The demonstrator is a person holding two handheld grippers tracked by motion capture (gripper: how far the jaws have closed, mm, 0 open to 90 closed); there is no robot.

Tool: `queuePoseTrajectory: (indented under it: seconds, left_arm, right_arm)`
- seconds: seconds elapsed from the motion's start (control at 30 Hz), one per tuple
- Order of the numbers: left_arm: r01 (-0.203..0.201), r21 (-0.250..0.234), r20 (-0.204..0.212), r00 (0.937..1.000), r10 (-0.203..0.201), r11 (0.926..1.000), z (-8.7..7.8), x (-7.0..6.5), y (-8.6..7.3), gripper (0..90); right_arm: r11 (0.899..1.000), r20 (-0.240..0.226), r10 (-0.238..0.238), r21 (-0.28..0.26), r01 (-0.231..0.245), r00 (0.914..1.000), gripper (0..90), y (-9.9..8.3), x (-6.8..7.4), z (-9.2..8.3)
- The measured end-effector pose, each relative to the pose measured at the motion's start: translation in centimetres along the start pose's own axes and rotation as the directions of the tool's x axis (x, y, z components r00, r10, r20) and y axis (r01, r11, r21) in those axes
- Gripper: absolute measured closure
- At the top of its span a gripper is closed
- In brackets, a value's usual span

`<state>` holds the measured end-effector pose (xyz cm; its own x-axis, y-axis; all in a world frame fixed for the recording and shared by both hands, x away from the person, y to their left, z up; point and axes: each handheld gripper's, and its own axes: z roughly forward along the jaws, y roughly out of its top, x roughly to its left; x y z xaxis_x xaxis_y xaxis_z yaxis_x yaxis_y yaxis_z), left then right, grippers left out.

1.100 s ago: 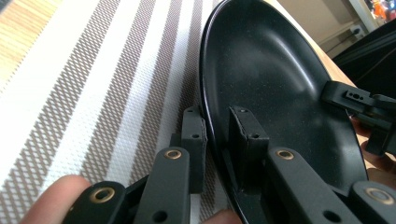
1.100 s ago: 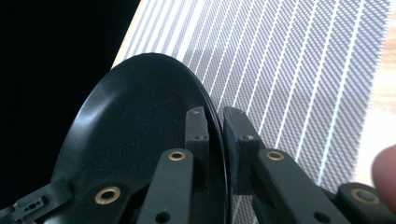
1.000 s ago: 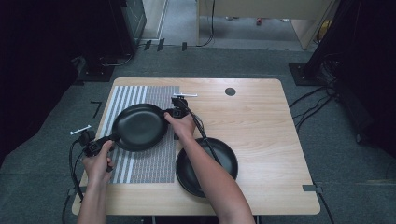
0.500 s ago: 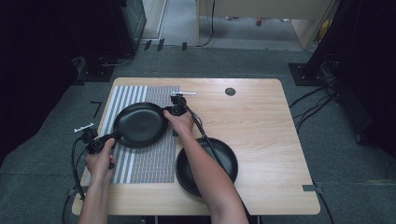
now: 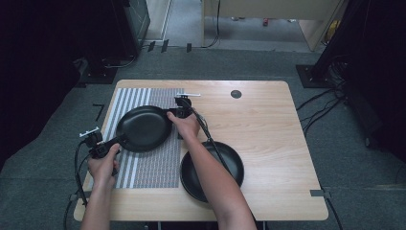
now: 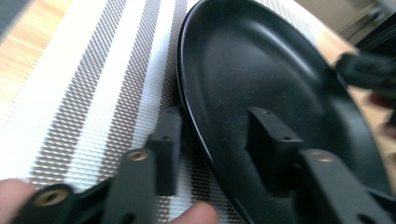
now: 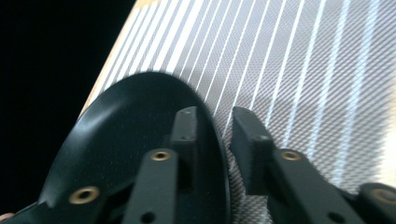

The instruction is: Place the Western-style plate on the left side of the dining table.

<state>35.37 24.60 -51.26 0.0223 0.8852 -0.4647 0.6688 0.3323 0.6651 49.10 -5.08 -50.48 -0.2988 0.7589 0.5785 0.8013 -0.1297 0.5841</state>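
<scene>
Judging from how things lie now, I think the placing is nearly done: the black pan (image 5: pixel 143 128) rests on the striped mat (image 5: pixel 148 165) at the left part of the table (image 5: pixel 268 124), and what is left is only to take both grippers away from it. My left gripper (image 5: pixel 98 146) is at the near-left edge of the pan; its jaws have just been opening, and in the left gripper view they stand apart on both sides of the rim with a small gap, so nothing is pressed. My right gripper (image 5: pixel 181 108) is at the far-right edge, also just opening, one jaw inside the pan (image 7: pixel 140 154) and one outside over the mat (image 7: pixel 317 93). The pan (image 6: pixel 280 93) is round and shallow, matte black with fine speckles. The mat (image 6: pixel 84 107) is a woven mesh with grey and white stripes. A second dark pan (image 5: pixel 225 163) sits on the pale wooden table near me.
</scene>
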Motion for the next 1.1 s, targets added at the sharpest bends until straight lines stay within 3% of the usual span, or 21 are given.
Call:
queuePoseTrajectory:
  seconds: [0.03,0.2,0.23,0.27,0.33,0.43,0.6,0.67,0.83,0.9,1.0,1.1]
  left_arm:
    - [-0.02,-0.001,-0.014,0.9997,0.02,0.9998,-0.1,-0.1,0.0,46.3]
    - [-0.102,-0.039,-0.05,0.9937,0.1,0.994,-1.4,-1.1,-0.3,36.1]
    - [-0.115,-0.023,-0.06,0.9918,0.113,0.9931,-1.8,-1.5,-0.3,28.3]
    - [-0.115,-0.023,-0.06,0.9918,0.113,0.9931,-1.8,-1.5,-0.3,25.0]
    - [-0.112,0.001,-0.095,0.9891,0.112,0.9937,-2.1,-1.8,-0.4,23.3]
    - [-0.135,0.012,-0.07,0.9882,0.136,0.9907,-2.7,-2.2,-0.6,17.7]
    - [-0.177,-0.003,-0.043,0.9833,0.177,0.9842,-3.7,-3.8,-1.3,15.8]
    - [-0.196,-0.011,-0.043,0.9797,0.196,0.9805,-4.1,-4.5,-1.7,15.8]
    - [-0.236,-0.025,-0.041,0.9711,0.235,0.9714,-5.0,-6.0,-2.5,15.8]
    - [-0.248,-0.03,-0.043,0.968,0.247,0.9682,-5.4,-6.3,-2.7,15.8]
    - [-0.26,-0.031,-0.048,0.9649,0.258,0.9652,-5.8,-6.7,-3.1,15.8]
    - [-0.273,-0.031,-0.072,0.9602,0.27,0.9616,-6.0,-7.0,-3.6,15.8]
  right_arm:
    - [0.998,0.045,-0.051,-0.028,0.053,0.9977,61.4,0.4,0.0,-1.0]
    - [0.995,0.052,-0.076,-0.066,0.079,0.9958,55.4,0.7,-0.5,-3.4]
    - [0.991,0.043,-0.098,-0.082,0.101,0.9942,53.2,0.5,-1.0,-4.6]
    - [0.991,0.043,-0.098,-0.082,0.101,0.9942,53.2,0.5,-1.0,-4.6]
    - [0.979,0.057,-0.159,-0.121,0.165,0.9857,51.5,0.2,-1.5,-5.8]
    - [0.966,0.063,-0.212,-0.135,0.219,0.9752,46.8,-0.2,-2.0,-7.6]
    - [0.967,0.062,-0.238,-0.076,0.242,0.9694,34.4,-0.9,-2.2,-10.9]
    - [0.96,0.066,-0.265,-0.078,0.27,0.9621,31.1,-1.4,-2.1,-12.2]
    - [0.955,0.095,-0.274,-0.087,0.282,0.957,26.2,-2.6,-2.7,-15.0]
    - [0.952,0.126,-0.281,-0.086,0.293,0.9513,25.3,-3.3,-3.3,-16.5]
    - [0.952,0.136,-0.279,-0.092,0.292,0.9506,24.5,-3.9,-3.7,-17.5]
    - [0.946,0.163,-0.29,-0.101,0.309,0.9429,23.2,-4.9,-4.6,-19.3]
